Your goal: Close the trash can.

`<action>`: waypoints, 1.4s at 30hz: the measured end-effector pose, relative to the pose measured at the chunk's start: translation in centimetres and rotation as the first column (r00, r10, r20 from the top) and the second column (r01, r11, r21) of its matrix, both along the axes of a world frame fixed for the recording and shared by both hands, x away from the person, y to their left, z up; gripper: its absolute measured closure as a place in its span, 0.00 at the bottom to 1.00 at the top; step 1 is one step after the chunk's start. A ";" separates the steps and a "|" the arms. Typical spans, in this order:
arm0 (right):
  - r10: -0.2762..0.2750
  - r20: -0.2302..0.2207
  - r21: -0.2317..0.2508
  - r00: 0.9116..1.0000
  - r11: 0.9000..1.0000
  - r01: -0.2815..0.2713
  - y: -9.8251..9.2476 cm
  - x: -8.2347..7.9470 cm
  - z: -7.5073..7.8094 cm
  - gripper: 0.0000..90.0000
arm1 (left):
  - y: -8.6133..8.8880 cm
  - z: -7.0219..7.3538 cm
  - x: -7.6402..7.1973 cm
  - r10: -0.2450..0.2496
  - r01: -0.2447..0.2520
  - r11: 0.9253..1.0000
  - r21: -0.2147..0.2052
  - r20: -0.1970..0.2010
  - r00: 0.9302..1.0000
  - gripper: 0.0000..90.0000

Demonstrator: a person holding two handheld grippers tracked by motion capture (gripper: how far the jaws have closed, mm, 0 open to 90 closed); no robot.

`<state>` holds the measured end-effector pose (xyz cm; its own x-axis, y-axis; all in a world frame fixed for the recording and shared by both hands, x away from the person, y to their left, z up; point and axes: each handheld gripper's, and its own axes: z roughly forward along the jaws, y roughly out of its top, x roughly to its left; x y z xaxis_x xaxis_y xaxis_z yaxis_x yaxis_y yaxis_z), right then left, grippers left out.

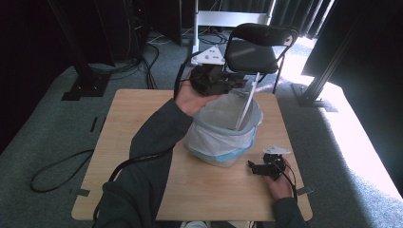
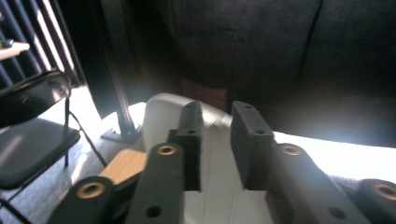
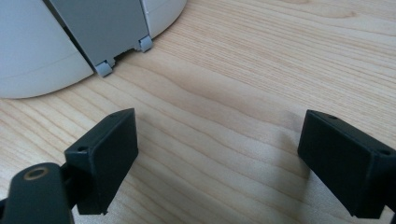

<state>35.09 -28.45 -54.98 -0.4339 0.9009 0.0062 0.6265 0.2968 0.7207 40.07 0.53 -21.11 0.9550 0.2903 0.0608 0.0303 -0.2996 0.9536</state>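
One bin (image 1: 223, 135) on the counter (image 1: 138, 109), near its far right corner, with a lid (image 1: 247, 107) standing upright in its mouth.

One bin, one white liner bag (image 1: 209, 140), one lid, one chair (image 1: 259, 47) beyond the far edge. The left hand-held gripper (image 1: 237, 81) is above the bin's far rim; its jaws look narrowed, but I cannot tell whether they pinch the lid. The right hand-held gripper (image 3: 215, 158) rests wide open and empty near the right edge. Best to lift the lid straight, steadying the bin.

Wood table (image 1: 142, 123) w/ lined bin (image 1: 223, 137)
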 end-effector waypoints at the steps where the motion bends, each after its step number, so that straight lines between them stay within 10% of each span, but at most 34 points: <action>1: 0.001 0.000 0.000 1.000 1.000 -0.001 0.0 0.0 0.0 0.13 | -0.4 0.2 -0.1 -0.010 0.010 1.000 0.003 0.005 1.000 0.90; 13: 0.002 0.002 -0.002 1.000 1.000 -0.002 0.0 0.0 0.0 0.13 | -4.1 -0.4 -0.3 -0.001 -0.009 0.989 0.149 0.066 0.998 0.93; 19: 0.002 0.002 -0.003 1.000 1.000 -0.002 0.0 0.0 0.0 0.13 | -1.1 -2.4 0.7 0.093 -0.107 0.970 0.216 0.074 0.993 0.96; 23: 0.003 0.002 -0.003 1.000 1.000 -0.003 0.0 0.0 0.0 0.13 | 3.6 -6.7 3.3 0.179 -0.167 0.967 0.191 -0.049 0.983 1.00; 27: 0.002 0.002 -0.003 1.000 1.000 -0.002 0.0 -0.1 0.0 0.13 | 5.0 -9.7 4.2 0.208 -0.182 0.956 0.232 -0.091 0.974 1.00; 29: -0.003 0.003 -0.002 1.000 1.000 0.003 0.1 -0.1 0.0 0.13 | 6.0 -10.3 4.8 0.214 -0.191 0.967 0.170 -0.130 0.968 1.00; 32: -0.004 0.003 -0.001 1.000 1.000 0.004 0.1 -0.2 0.0 0.13 | 7.3 -10.7 5.4 0.264 -0.238 0.955 0.175 -0.142 0.954 1.00; 34: -0.004 0.003 -0.001 1.000 1.000 0.004 0.1 -0.2 0.0 0.13 | 7.8 -11.2 5.4 0.229 -0.209 0.969 0.131 -0.166 0.959 1.00; 39: -0.003 0.003 -0.001 1.000 1.000 0.003 0.1 -0.2 0.0 0.13 | 7.5 -11.1 5.0 0.232 -0.213 0.967 0.143 -0.130 0.964 1.00; 42: -0.003 0.003 -0.001 1.000 1.000 0.003 0.1 -0.2 0.0 0.13 | 8.4 -11.3 5.3 0.230 -0.228 0.973 0.034 -0.168 0.959 0.97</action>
